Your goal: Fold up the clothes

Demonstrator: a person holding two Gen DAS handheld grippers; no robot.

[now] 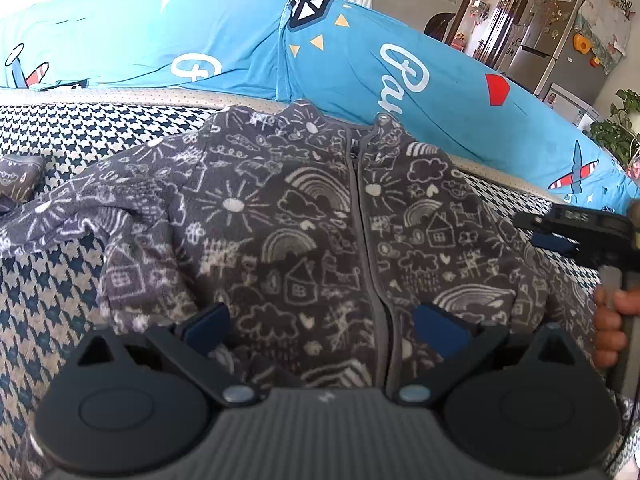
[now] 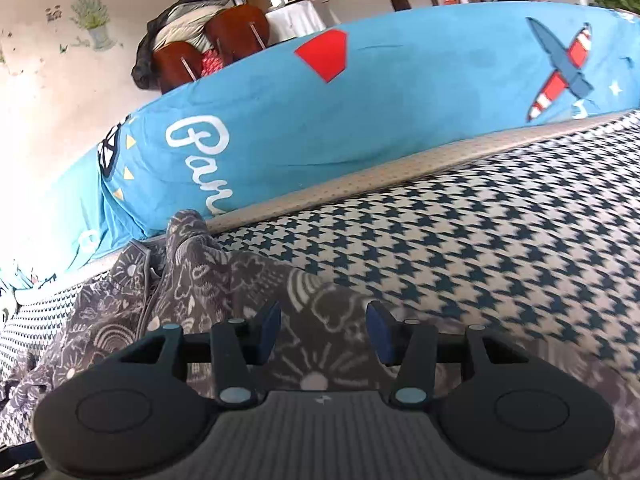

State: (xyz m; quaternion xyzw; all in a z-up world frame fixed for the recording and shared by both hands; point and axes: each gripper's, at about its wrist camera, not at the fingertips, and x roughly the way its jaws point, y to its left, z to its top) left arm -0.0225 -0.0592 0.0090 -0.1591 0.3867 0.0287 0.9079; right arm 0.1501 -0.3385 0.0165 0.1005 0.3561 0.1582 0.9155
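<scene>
A grey fleece jacket (image 1: 304, 216) with white doodle drawings and a centre zip lies front-up on the houndstooth cover (image 1: 48, 280), collar toward the blue pillows. Its left sleeve (image 1: 60, 208) trails out to the left. My left gripper (image 1: 324, 326) hangs open low over the jacket's lower front, straddling the zip, with nothing between its fingers. In the right wrist view my right gripper (image 2: 323, 330) is open just above the jacket's right side (image 2: 224, 280). The right gripper (image 1: 560, 236) also shows at the left view's right edge, held by a hand (image 1: 610, 320).
Two long blue printed pillows (image 1: 360, 60) lie along the far side of the bed behind the jacket. Open houndstooth cover (image 2: 480, 240) stretches to the right of the garment. A small grey patterned piece (image 1: 18, 176) sits at the far left. Chairs, a fridge and plants stand beyond.
</scene>
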